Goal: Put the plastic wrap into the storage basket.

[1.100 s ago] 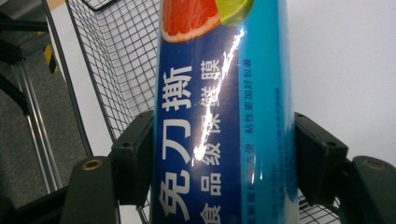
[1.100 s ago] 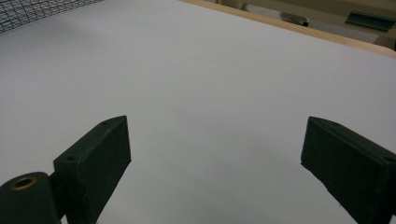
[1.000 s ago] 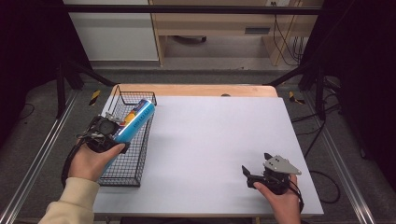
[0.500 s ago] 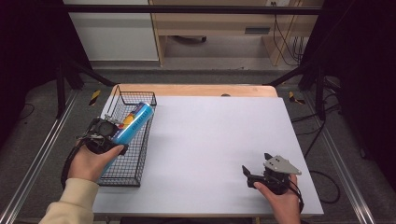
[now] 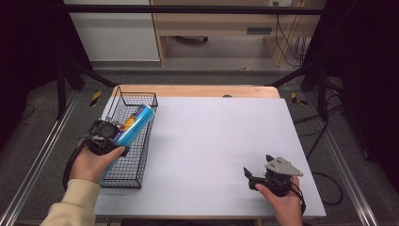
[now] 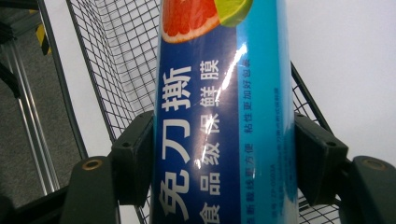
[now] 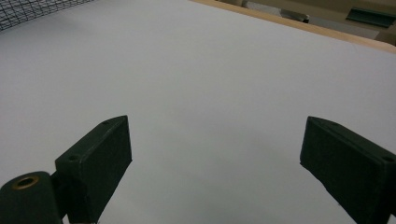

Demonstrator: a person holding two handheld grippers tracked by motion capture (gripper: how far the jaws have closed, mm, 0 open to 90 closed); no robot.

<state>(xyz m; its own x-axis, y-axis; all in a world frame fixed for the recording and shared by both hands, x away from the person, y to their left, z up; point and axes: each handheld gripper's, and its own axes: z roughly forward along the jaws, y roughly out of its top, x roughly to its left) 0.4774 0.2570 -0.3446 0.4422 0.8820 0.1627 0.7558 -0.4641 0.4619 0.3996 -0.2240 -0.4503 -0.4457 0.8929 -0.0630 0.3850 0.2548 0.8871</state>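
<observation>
At the left, the left gripper (image 5: 112,136) is clamped on the blue roll (image 5: 134,126), which is tilted over the wire basket (image 5: 123,173). At the right, the right gripper (image 5: 251,175) rests on the white table (image 5: 211,141), jaws wide apart, holding nothing.

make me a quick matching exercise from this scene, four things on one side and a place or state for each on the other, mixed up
Things:
1. blue cling film roll
2. wire basket
3. left hand-held gripper
4. right hand-held gripper

Places or states:
a. jaws wide apart, nothing between them
b. stands at the left edge of the white table top
c. held tilted over the basket
d. jaws clamped on the roll

Pairs: 1-c, 2-b, 3-d, 4-a
</observation>
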